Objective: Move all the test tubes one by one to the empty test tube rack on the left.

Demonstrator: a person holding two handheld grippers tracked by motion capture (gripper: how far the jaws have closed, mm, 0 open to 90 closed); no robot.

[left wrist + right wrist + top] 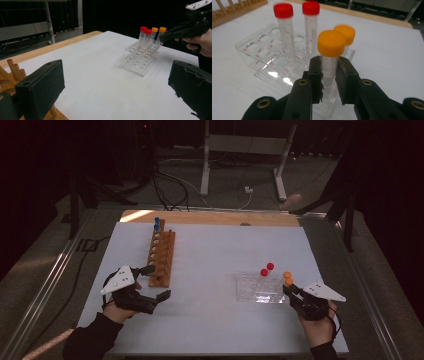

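A clear plastic rack (pixel 257 290) stands on the white table (pixel 210 270), right of centre. It holds two red-capped tubes (pixel 267 269) and two orange-capped tubes (pixel 288 279). My right gripper (pixel 329 73) is shut on the nearer orange-capped tube (pixel 331 43), pads pressed on its clear body just below the cap. That tube still stands in the rack's near corner. My left gripper (pixel 156 282) is open beside the near end of a wooden rack (pixel 162 254), with nothing between its jaws. In the left gripper view, the left gripper (pixel 115 85) faces the clear rack (pixel 142 60).
A blue-capped tube (pixel 156 224) stands at the wooden rack's far end. A wooden strip (pixel 210 217) runs along the table's far edge. Beyond it are table legs (pixel 205 165) and cables on the floor. White table surface lies between the two racks.
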